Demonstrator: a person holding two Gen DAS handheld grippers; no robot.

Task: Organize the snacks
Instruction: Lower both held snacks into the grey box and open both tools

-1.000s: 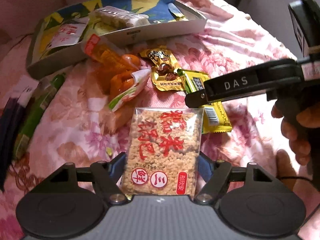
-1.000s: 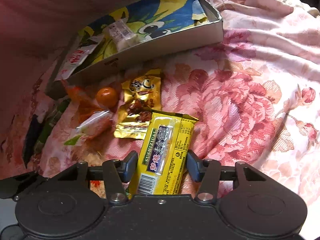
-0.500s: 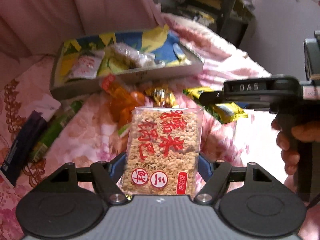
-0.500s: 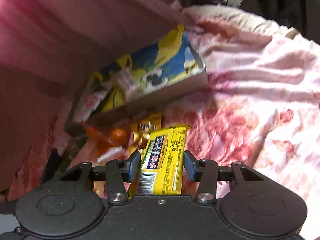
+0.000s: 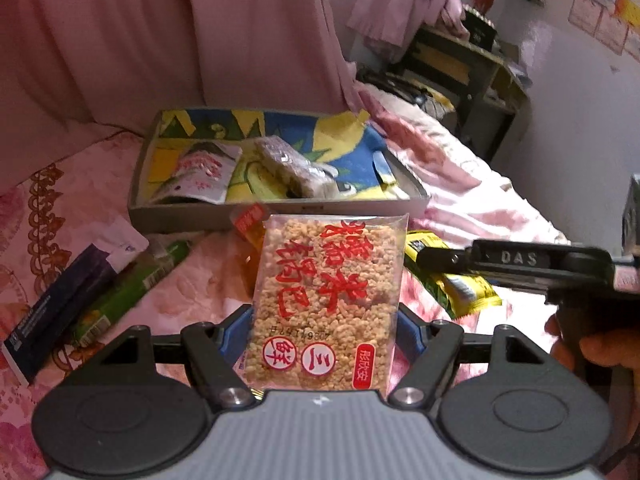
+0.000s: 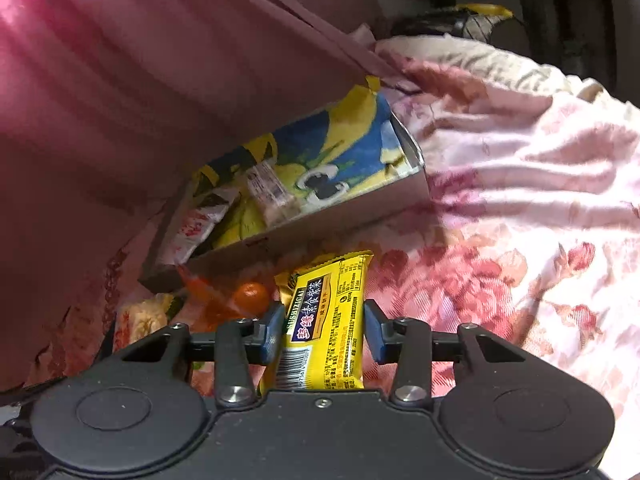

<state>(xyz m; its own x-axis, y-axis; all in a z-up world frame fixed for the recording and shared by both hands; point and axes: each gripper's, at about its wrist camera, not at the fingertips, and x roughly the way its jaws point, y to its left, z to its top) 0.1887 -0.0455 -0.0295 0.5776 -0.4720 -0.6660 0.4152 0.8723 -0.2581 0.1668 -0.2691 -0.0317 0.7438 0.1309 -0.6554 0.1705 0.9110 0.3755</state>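
My left gripper (image 5: 325, 326) is shut on a clear rice-cracker packet (image 5: 328, 300) with red characters, held upright above the bed. My right gripper (image 6: 323, 330) is shut on a yellow snack packet (image 6: 328, 320), also lifted; it shows in the left wrist view (image 5: 452, 276) at the right. A shallow grey box (image 5: 180, 216) with a blue and yellow lining lies ahead of both grippers and holds a white-and-red pouch (image 5: 198, 174) and a clear wrapped bar (image 5: 294, 166). The box also shows in the right wrist view (image 6: 320, 224).
Loose snacks lie in front of the box on the floral bedspread (image 6: 500, 260): an orange packet (image 6: 240, 298), a green stick pack (image 5: 132, 284) and a dark blue box (image 5: 60, 312). A pink curtain (image 5: 160, 40) hangs behind. Dark furniture (image 5: 472, 68) stands at the far right.
Both grippers have risen and tilted up with their packets. The yellow packet left the bedspread. The box now sits lower and farther in both views.
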